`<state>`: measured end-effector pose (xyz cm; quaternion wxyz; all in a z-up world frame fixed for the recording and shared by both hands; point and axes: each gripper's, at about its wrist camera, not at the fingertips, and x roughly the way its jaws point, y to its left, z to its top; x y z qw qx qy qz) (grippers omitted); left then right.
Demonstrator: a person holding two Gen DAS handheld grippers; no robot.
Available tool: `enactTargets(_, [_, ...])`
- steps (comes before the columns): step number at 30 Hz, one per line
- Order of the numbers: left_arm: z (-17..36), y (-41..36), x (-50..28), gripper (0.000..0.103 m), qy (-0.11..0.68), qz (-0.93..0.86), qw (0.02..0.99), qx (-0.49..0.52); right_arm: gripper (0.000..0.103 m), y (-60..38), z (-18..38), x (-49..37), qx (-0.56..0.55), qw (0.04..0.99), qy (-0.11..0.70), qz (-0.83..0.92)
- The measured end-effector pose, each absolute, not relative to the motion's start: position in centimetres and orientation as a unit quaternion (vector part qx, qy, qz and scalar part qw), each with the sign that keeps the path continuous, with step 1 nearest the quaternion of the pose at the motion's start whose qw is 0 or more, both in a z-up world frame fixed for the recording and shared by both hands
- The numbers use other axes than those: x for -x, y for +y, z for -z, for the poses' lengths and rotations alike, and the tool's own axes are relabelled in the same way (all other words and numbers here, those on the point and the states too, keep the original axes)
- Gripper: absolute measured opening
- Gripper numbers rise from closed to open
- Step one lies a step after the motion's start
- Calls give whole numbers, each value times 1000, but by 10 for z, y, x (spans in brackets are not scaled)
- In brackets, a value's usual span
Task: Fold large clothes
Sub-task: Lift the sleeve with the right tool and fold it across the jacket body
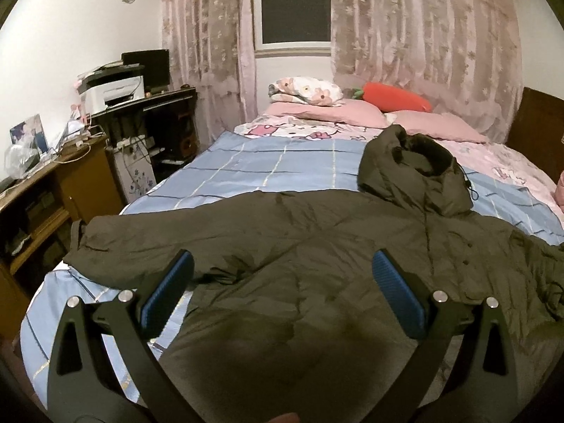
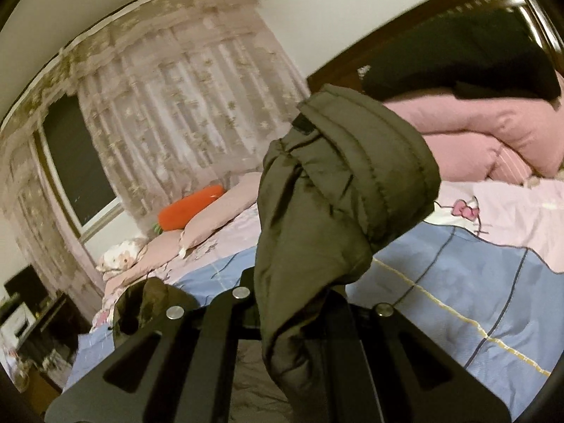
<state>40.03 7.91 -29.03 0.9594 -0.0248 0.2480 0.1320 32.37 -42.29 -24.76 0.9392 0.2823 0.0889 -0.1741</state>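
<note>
A large olive-green hooded coat (image 1: 317, 246) lies spread front-up across the blue checked bed cover (image 1: 253, 169), hood toward the pillows, one sleeve stretched to the left. My left gripper (image 1: 282, 275) hovers open above the coat's body, its blue pads (image 1: 169, 289) wide apart and empty. My right gripper (image 2: 296, 303) is shut on the coat's right sleeve (image 2: 338, 190) and holds it lifted above the bed; the cuff end bunches and droops over the fingers, which it hides.
Pink pillows (image 1: 328, 112) and an orange carrot plush (image 1: 398, 100) lie at the head of the bed. A desk with a printer (image 1: 112, 91) and wooden shelves (image 1: 42, 190) stand to the left. A dark garment (image 2: 465, 56) lies on pink bedding by the headboard.
</note>
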Motion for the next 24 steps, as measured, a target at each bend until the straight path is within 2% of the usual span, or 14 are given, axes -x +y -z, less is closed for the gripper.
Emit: enactTargets(24, [285,127,-387,101,236,-144,960,51,5,-238,184,-381,-229,969,89,7])
